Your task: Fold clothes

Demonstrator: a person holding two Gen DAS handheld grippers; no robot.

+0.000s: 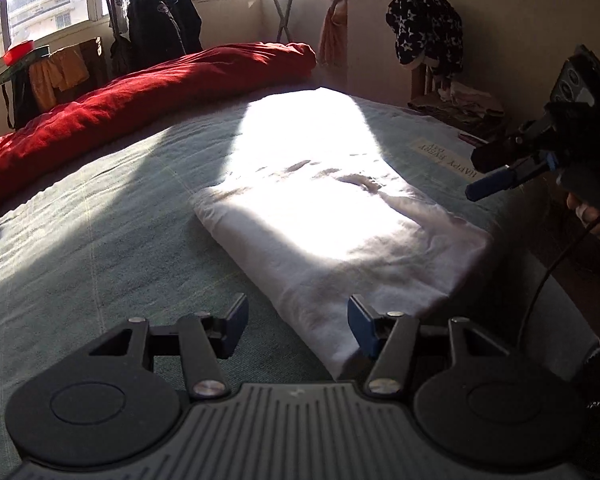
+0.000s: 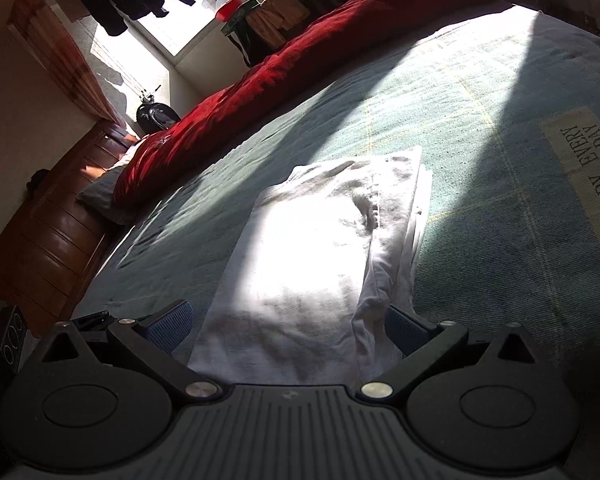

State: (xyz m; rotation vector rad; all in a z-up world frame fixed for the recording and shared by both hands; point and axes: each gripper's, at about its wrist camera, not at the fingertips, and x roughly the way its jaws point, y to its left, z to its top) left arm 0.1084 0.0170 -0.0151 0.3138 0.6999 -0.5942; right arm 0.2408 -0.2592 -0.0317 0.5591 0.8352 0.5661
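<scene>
Soft white cloth garment [image 1: 340, 232], glossy wooden headboard [image 2: 48, 236]

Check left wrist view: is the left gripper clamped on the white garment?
No, the left gripper is open, fingers spread, with only the white garment's near corner between them.

Bed [image 1: 100, 240] carried grey-green checked cover, sunlit band across middle. Folded white garment [image 1: 340, 232] lay flat on cover, partly in sun. Red duvet [image 1: 160, 92] lay bunched along far edge. Printed patch [image 2: 580, 176] on cover read "HAPPY EVERY DAY", near garment. Pillow [image 2: 100, 196] lay at duvet's end.
</scene>
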